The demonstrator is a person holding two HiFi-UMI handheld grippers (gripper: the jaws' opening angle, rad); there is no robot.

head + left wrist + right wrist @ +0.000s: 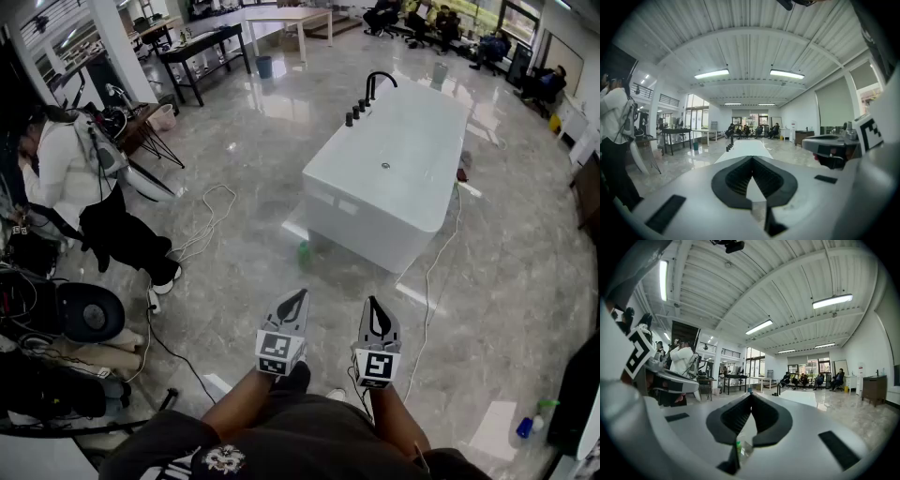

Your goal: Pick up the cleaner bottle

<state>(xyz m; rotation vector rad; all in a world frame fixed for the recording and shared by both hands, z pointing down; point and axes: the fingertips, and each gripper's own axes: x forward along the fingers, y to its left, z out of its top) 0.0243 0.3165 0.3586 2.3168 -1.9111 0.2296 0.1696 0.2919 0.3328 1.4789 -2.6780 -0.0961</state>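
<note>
A small green-topped bottle (305,250) stands on the grey floor at the near left corner of the white bathtub (412,141). The same bottle (738,449) shows low through the gap behind the right jaws. My left gripper (298,296) and right gripper (373,302) are side by side in front of me, well short of the bottle, and point toward the tub. Both have their jaws shut with nothing between them. In the gripper views the left gripper (751,158) and the right gripper (751,394) have their tips touching, and the tub (743,147) lies straight ahead.
A person in a white top (66,169) stands at the left among stands and gear. White cables (211,220) trail over the floor. A spray bottle (531,422) lies at the lower right. Black tables (202,52) and seated people (441,23) are far back.
</note>
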